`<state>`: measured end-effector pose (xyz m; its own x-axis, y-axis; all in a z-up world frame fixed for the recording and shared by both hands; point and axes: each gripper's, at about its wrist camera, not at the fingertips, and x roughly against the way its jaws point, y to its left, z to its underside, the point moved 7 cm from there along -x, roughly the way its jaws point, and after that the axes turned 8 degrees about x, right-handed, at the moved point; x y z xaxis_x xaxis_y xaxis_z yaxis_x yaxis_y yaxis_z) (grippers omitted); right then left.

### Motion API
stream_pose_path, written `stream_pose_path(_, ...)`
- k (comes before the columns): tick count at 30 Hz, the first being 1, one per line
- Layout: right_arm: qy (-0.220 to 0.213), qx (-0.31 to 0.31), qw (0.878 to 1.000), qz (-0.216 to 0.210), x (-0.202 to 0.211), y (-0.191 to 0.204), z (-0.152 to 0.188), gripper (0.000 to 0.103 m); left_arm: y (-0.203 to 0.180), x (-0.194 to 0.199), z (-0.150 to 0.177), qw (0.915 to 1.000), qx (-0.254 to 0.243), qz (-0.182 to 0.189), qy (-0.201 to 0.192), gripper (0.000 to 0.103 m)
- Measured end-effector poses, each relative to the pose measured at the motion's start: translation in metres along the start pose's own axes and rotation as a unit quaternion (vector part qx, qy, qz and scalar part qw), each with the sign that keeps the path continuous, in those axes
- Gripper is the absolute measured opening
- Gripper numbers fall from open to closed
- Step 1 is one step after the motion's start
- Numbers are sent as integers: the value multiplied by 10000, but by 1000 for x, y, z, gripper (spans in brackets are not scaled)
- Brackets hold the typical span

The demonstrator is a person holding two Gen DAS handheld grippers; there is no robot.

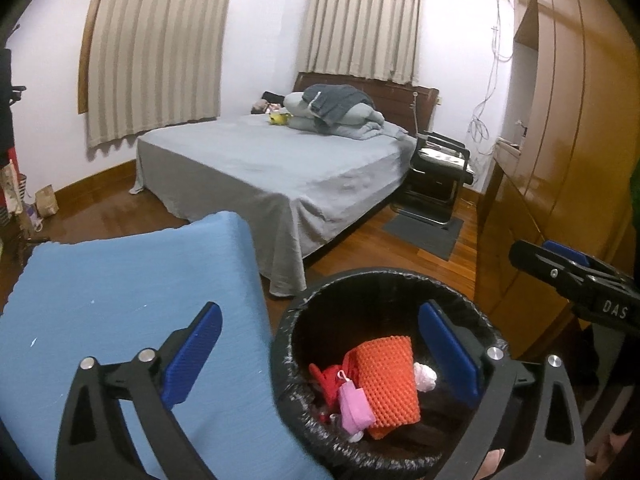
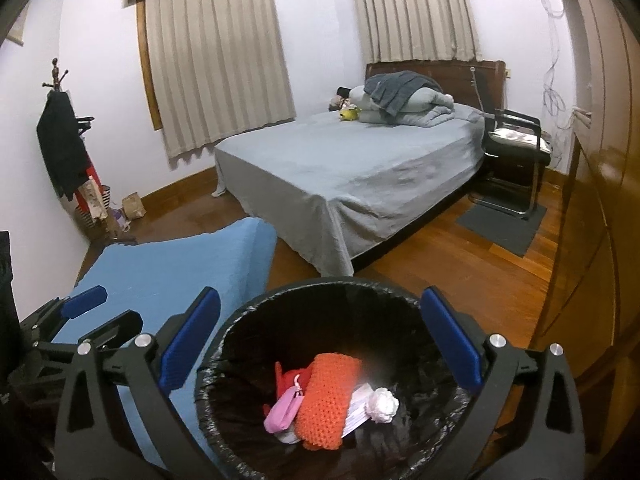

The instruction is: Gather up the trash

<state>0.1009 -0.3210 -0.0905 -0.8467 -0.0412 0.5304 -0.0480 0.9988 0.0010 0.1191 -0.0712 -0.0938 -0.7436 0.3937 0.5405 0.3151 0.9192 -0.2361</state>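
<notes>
- Trash bin point(image 2: 332, 364), black bag liner, sits directly under and ahead of both tools; its mouth fills the lower centre of each wrist view.
- Inside, at the bottom: orange knobbly mat point(image 2: 326, 398), pink pouch point(image 2: 282, 410), something red point(image 1: 326, 384) beneath them, crumpled white paper point(image 2: 382, 400). All lie loose, none gripped.
- Right tool point(image 2: 320, 344): jaws wide, nothing between them. It straddles the bin mouth squarely, one blue pad to either side of the rim.
- Left tool point(image 1: 320, 356): also wide and empty. It is offset to the left, its left pad over the blue surface point(image 1: 120, 300), its right pad over the bin opening.
- Key relation: the bin lies straight below the right tool, so the right is the better centred of the two; the left would need to shift rightward to line up.
- Blue surface beside the bin shows no trash in either view.
- Judgement: the collecting looks largely done; a further piece, if any, would have to be sought elsewhere, e.g. bed point(image 2: 352, 168) or floor point(image 2: 440, 256).
</notes>
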Motion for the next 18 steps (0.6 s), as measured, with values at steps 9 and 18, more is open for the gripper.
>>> stream_pose_path(9, 51, 91, 9998, -182, 11, 22, 2, 98, 14, 23, 4, 9998, 113, -161, -58, 97)
stream_pose_path(18, 104, 204, 9992, -335, 16, 41, 5, 97, 21, 42, 3, 9994, 112, -279, -177, 97)
